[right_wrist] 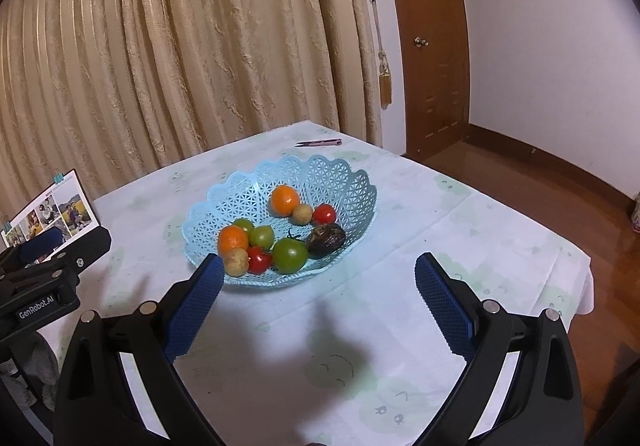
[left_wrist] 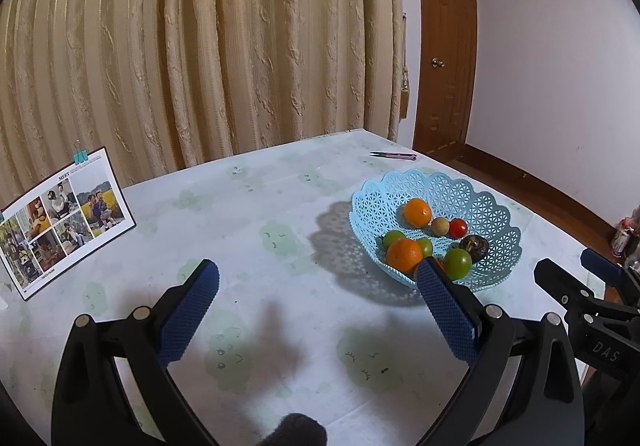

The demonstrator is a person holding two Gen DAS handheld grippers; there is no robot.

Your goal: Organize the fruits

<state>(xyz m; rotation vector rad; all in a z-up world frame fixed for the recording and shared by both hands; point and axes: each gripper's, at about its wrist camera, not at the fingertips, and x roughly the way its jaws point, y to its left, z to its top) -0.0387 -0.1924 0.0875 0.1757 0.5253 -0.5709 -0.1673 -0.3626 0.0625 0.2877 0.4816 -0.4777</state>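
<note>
Left gripper (left_wrist: 316,278): nearest the left wrist lens, it is hovering low over bare desk with its jaws spread wide and holding nothing; one blue pad is overlapping the basket's near rim in this view.
Right gripper (right_wrist: 318,274): it is hanging just short of the basket, jaws spread wide and empty, the basket sitting framed between the pads as if lined up for a reach or a retreat.
Basket (right_wrist: 340,174): the pale blue lattice basket is sitting on the desk (right_wrist: 460,230) toward its far right side, its sloped walls keeping the round fruit from rolling off.
Fruit: two oranges (right_wrist: 285,199), green tomatoes (right_wrist: 290,255), red tomatoes (right_wrist: 324,214), small tan fruits (right_wrist: 236,261) and one dark wrinkled fruit (right_wrist: 326,239) are all lying inside the basket, bunched in two loose groups.
Desk top: no loose fruit is showing on the cloth; a pink-handled cutter (right_wrist: 319,143) is lying beyond the basket and a photo calendar (left_wrist: 66,214) is standing at the left edge.
Stage: with everything gathered, this is fitting either a finished tidy or a basket about to be sorted.
</note>
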